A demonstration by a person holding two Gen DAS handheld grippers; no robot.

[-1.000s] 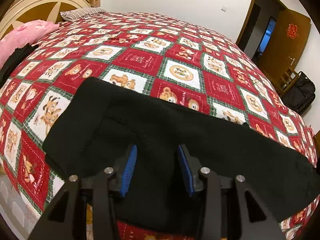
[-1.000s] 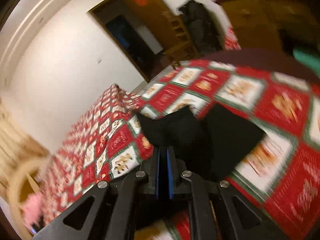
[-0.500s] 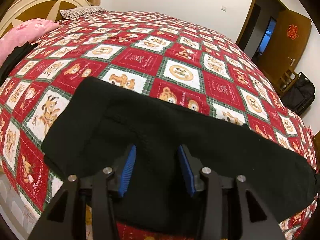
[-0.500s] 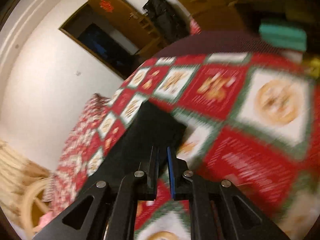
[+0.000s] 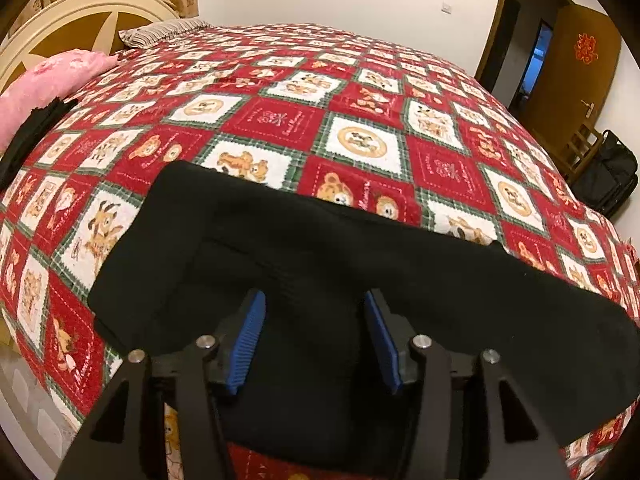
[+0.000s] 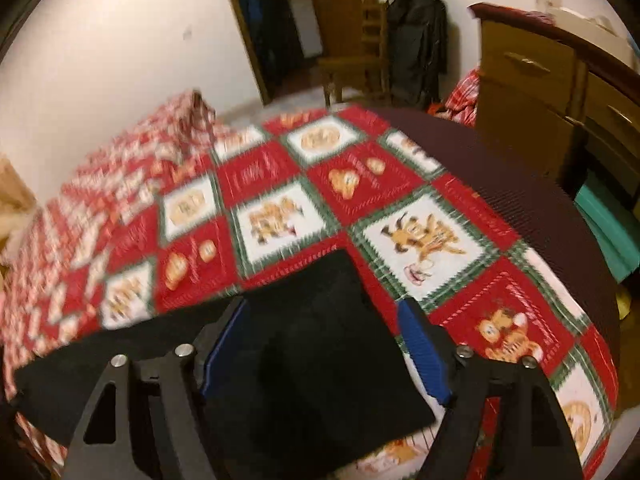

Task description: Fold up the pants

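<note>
Black pants [image 5: 320, 264] lie flat across the near edge of a bed with a red, white and green patchwork cover [image 5: 360, 140]. My left gripper [image 5: 312, 312] is open and hovers over the waist end of the pants, blue pads apart, holding nothing. In the right wrist view the leg end of the pants [image 6: 320, 344] lies on the cover [image 6: 420, 236]. My right gripper [image 6: 324, 312] is open wide above that end, with nothing between its pads.
A pink pillow [image 5: 48, 84], a dark folded cloth [image 5: 32, 132] and a cream headboard [image 5: 72, 20] are at the far left. A wooden door [image 5: 580, 52], chair and black bag [image 5: 608, 176] stand at the right. A wooden dresser [image 6: 560, 92] stands right of the bed.
My right gripper was shut on the pants' leg end, carried it over and laid it down, then opened. My left gripper stayed open and nearly still.
</note>
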